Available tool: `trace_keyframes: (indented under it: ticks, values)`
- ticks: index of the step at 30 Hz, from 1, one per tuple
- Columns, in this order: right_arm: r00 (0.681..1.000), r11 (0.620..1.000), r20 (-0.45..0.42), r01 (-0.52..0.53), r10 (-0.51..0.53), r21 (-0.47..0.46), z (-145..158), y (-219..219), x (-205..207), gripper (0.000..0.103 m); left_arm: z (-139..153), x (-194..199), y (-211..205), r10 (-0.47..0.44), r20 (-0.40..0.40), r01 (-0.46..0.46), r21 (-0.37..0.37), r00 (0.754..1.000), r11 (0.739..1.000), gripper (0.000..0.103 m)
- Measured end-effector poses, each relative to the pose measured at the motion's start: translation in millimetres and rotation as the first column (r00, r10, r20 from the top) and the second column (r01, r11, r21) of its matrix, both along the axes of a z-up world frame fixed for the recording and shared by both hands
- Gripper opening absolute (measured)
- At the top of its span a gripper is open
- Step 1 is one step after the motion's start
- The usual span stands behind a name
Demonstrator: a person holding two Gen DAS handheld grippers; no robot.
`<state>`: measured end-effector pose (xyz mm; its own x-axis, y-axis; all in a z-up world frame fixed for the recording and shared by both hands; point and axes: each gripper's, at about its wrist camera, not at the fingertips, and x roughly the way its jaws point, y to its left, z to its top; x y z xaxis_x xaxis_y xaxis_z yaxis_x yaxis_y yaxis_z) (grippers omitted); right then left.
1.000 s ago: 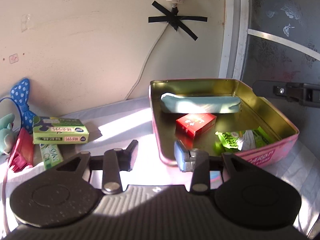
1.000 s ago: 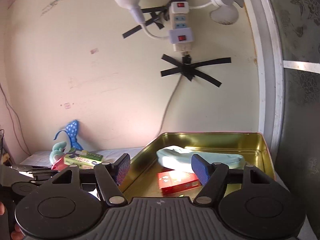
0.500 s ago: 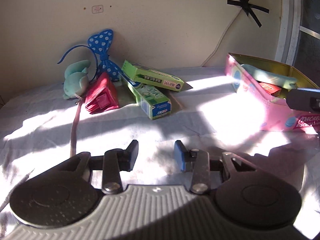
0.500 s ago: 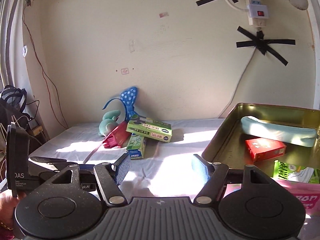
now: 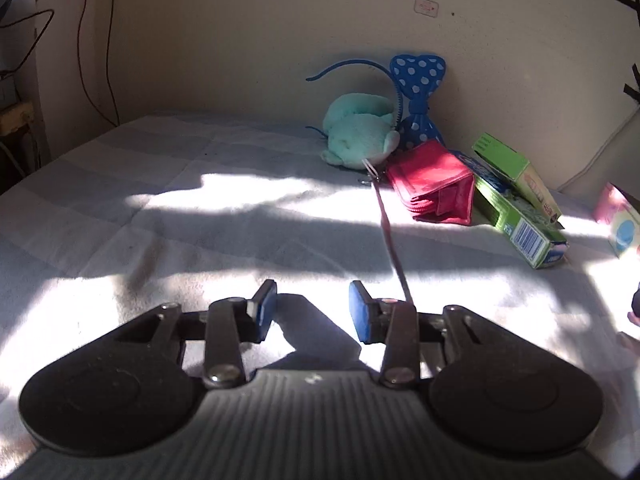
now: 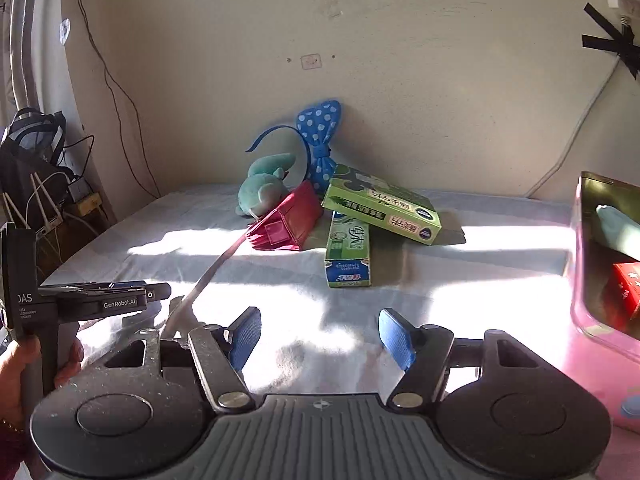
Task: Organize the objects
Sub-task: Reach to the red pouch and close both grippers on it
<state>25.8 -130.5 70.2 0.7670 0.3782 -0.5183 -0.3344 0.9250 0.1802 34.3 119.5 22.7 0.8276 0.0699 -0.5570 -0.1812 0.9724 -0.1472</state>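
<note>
We hold both grippers low over the bed sheet (image 5: 160, 184), and both are empty. Our left gripper (image 5: 312, 310) has its blue pads apart with only sheet between them. Our right gripper (image 6: 320, 336) also has its jaws spread wide over the sunlit cloth.

The things to organize lie in a small heap near the far edge of the sheet, against the wall. The teal plush toy (image 5: 358, 136) is there, just beside the blue dotted bow headband (image 5: 416, 92), which leans on the wall. The red wallet (image 5: 434, 184) touches the plush, and its thin strap (image 5: 390, 236) runs toward our left gripper. Two green boxes (image 6: 380, 208) lie crossed, the upper one resting on the lower, just beside the wallet. At the right edge stands the pink tin (image 6: 600, 272), and inside it we see a red box (image 6: 628, 288) and a pale blue object (image 6: 616, 228).
</note>
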Motion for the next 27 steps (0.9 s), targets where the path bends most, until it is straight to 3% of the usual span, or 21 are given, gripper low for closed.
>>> trace_keyframes:
  ticks: [5,10,13,17,22,25,27]
  values:
    - [0.998,0.998,0.023,-0.054,0.055,-0.037,4.0,52.9,42.7,0.056,3.9,-11.0,7.3,0.058,0.082,-0.055,-0.043,0.995,0.998,0.042]
    - [0.994,0.967,0.067,-0.072,0.091,-0.246,-7.9,104.4,88.8,0.04,4.7,-11.2,0.8,0.017,0.087,-0.016,-0.015,0.996,1.0,0.043]
    - [0.993,0.945,0.075,-0.067,0.096,-0.321,-14.8,119.1,108.4,0.032,4.2,-8.6,3.3,0.011,0.079,-0.009,-0.029,0.997,1.0,0.044]
    - [0.994,0.928,0.073,-0.053,0.085,-0.369,-22.4,127.2,125.5,0.0,2.7,-6.9,10.2,0.022,0.059,-0.017,-0.083,0.998,0.996,0.044]
    - [0.991,0.944,0.103,-0.051,0.089,-0.325,-17.9,115.6,112.9,0.0,2.1,-8.3,14.9,0.03,0.06,-0.022,-0.114,0.998,0.993,0.044]
    - [0.987,0.953,0.105,-0.086,0.121,-0.29,-10.4,100.3,82.0,0.0,3.4,-10.2,14.8,0.019,0.078,-0.01,-0.121,0.997,0.993,0.045]
    - [0.984,0.955,0.105,-0.11,0.144,-0.275,-7.8,85.7,52.7,0.0,5.4,-12.2,14.6,0.002,0.099,0.01,-0.127,0.995,0.992,0.051]
